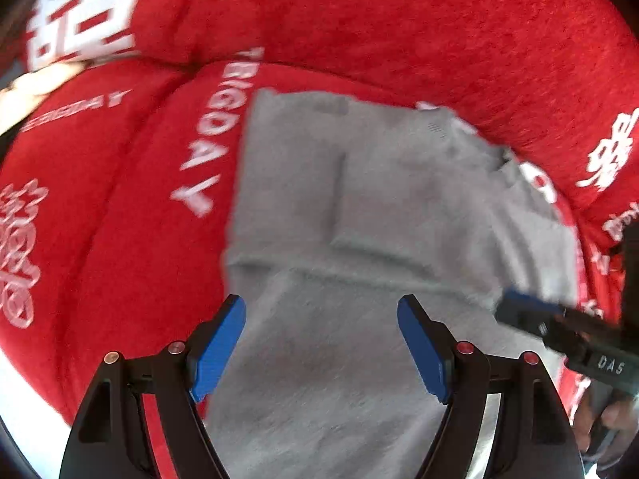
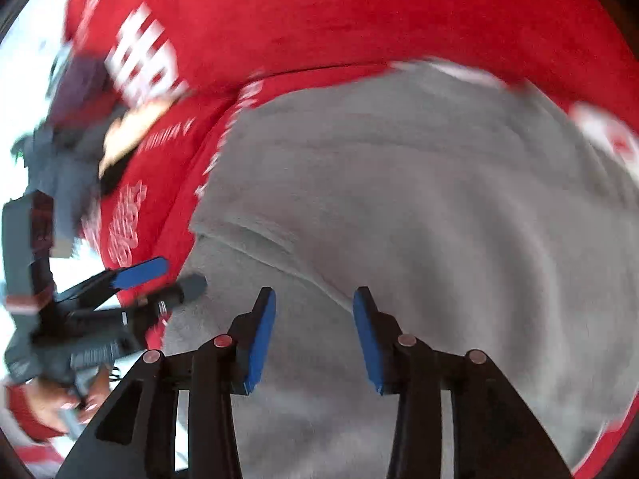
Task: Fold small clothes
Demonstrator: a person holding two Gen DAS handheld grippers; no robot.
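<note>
A small grey garment (image 1: 359, 207) lies on a red blanket with white lettering (image 1: 131, 199), with a fold across its middle. My left gripper (image 1: 321, 309) is open and empty, hovering over the garment's near part. My right gripper (image 2: 314, 299) is open and empty above the same grey garment (image 2: 419, 199). The right gripper also shows at the right edge of the left wrist view (image 1: 531, 307), and the left gripper at the left of the right wrist view (image 2: 167, 275). Both views are motion-blurred.
The red blanket (image 2: 319, 12) bulges up behind the garment like a cushion. A white surface (image 2: 24, 64) shows past the blanket's left edge. A hand (image 2: 64, 403) holds the left gripper's handle.
</note>
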